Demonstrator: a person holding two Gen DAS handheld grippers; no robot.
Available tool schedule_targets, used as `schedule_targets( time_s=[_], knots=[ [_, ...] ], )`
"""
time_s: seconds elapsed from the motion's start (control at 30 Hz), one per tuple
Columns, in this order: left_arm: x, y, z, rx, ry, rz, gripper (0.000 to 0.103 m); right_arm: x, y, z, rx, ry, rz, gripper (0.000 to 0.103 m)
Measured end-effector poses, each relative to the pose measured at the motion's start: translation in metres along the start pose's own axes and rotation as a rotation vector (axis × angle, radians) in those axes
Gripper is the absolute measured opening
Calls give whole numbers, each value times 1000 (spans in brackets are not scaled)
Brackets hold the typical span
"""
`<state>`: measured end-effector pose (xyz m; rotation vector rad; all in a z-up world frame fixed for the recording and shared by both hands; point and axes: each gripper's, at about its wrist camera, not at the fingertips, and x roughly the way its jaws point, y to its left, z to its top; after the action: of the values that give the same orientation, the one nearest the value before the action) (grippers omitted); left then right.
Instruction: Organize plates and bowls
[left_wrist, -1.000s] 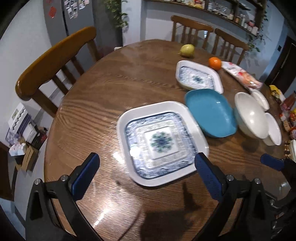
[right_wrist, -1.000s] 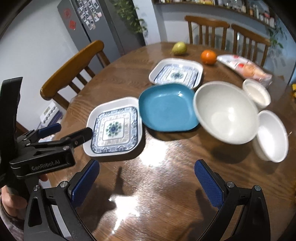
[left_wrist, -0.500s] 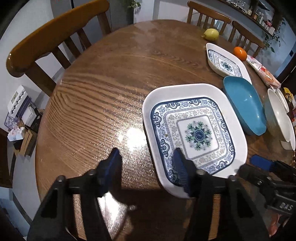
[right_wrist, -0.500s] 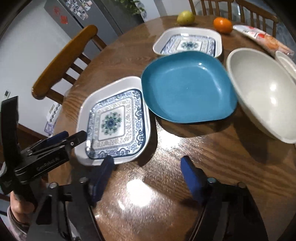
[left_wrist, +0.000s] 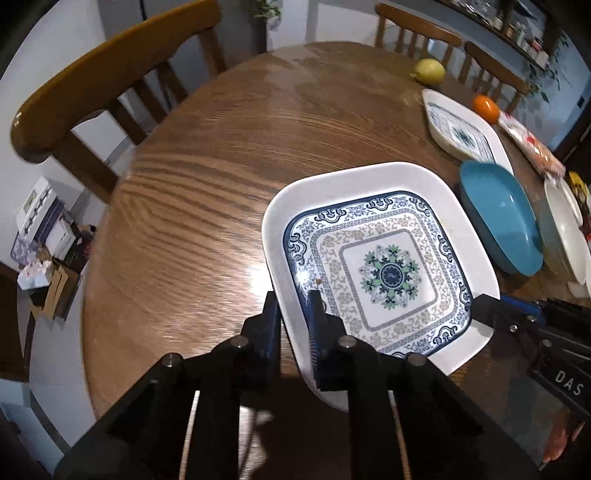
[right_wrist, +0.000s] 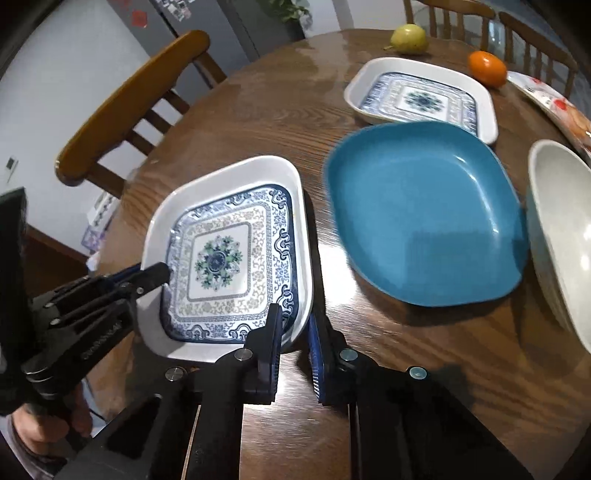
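Patterned plate (left_wrist: 384, 273): left tool (left_wrist: 293, 314) and right tool (right_wrist: 293, 325) closing, pinching opposite rims.

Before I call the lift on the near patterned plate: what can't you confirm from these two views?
- Near patterned plate: underside hidden by the plate itself in both views, so table contact unconfirmed.
- Left gripper, right gripper: jaws closing across the rim; pad contact hidden by the fingers.
- Large white bowl: cut off by right edge, right wrist view.

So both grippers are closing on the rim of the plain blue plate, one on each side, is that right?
Not quite. In both wrist views the left gripper and right gripper are closing on the rim of the near patterned plate; the plain blue plate lies untouched beside it.
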<state>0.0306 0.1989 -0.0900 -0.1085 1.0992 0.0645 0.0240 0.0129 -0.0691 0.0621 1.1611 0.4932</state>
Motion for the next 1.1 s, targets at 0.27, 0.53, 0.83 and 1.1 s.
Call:
schedule_targets(
  time_s=[0.27, 0.53, 0.83, 1.1],
  knots=[
    [-21, 50, 11, -67, -53, 94, 13, 11, 56, 30, -109, -4, 47, 16],
    [0, 54, 12, -81, -3, 90, 13, 38, 63, 29, -98, 33, 31, 16],
    [7, 45, 17, -51, 2, 90, 13, 47, 59, 32, -81, 27, -4, 16],
    [11, 37, 22, -16, -4, 98, 14, 45, 48, 33, -37, -2, -13, 16]
  ],
)
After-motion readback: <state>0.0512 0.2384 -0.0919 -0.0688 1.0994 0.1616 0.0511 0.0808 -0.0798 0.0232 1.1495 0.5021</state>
